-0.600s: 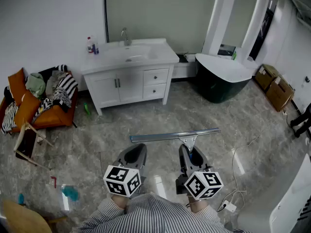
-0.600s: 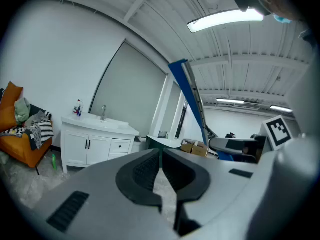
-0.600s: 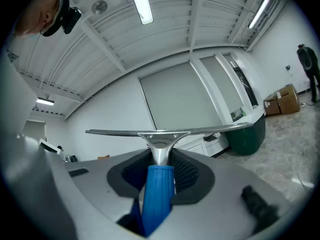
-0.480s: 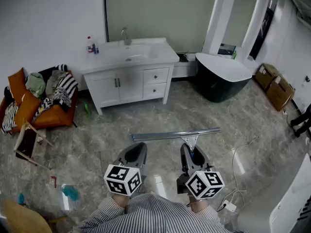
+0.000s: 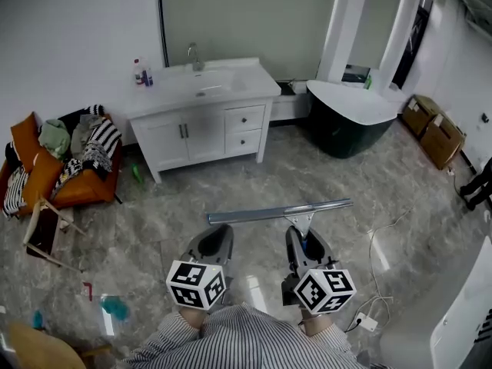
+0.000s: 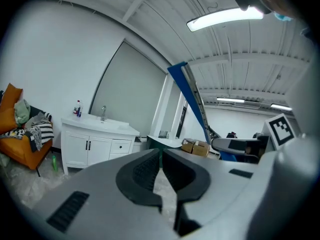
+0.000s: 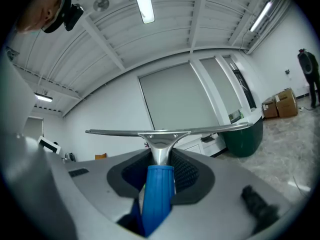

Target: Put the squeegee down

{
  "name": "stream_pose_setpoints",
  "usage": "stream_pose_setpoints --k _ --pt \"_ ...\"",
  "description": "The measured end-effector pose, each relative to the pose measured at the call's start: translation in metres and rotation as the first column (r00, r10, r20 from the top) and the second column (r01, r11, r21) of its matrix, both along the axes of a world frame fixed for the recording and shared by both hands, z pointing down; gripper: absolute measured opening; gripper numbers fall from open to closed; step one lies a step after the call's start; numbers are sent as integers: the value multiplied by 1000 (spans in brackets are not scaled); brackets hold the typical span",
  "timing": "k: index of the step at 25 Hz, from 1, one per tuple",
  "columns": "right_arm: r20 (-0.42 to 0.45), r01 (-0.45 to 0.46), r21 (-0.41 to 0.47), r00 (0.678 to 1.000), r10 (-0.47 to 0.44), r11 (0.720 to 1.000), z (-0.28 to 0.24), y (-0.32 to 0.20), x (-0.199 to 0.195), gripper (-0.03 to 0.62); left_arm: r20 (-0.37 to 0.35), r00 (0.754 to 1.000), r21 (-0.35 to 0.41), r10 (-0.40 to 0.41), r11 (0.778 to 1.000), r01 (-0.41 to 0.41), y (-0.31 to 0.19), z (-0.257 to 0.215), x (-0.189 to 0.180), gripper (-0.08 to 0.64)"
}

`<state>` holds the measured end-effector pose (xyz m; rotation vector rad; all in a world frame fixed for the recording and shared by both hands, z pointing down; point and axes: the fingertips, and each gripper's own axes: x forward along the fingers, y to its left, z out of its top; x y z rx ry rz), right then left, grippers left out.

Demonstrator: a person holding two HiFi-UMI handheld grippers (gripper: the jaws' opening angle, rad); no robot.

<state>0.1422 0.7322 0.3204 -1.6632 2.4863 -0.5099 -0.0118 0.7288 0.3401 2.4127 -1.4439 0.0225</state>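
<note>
- The right gripper (image 5: 304, 246) is clamping the blue handle of the squeegee (image 5: 280, 212), with its jaws pressing on both sides of the handle. The metal blade is sticking out at 12 o'clock from the gripper and stretching crosswise from 9 to 3 o'clock. It is hanging in the air above the marble floor (image 5: 177, 214).
- The left gripper (image 5: 213, 246), just beside it at 9 o'clock, is carrying nothing, and its jaws are drawn together.
- Letting go from this height is likely to make the squeegee fall and clatter, since nothing is supporting it.
- The long blade is overhanging on both sides, so one end may strike the floor first and twist the handle in the grip.
- The white cable (image 5: 374, 252) is lying at 3 to 4 o'clock and could snag the blade.
- In the head view the gripper is covering most of the handle, the blade's rubber edge is too thin to make out, and no landing spot is showing itself.
</note>
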Motion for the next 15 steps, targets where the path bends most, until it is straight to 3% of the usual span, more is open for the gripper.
stream_pose_setpoints --k 15 --pt "-11 -2 19 1000 3 1000 -3 -15 -23 120 43 998 21 42 999 -43 -10 -2 -13 29"
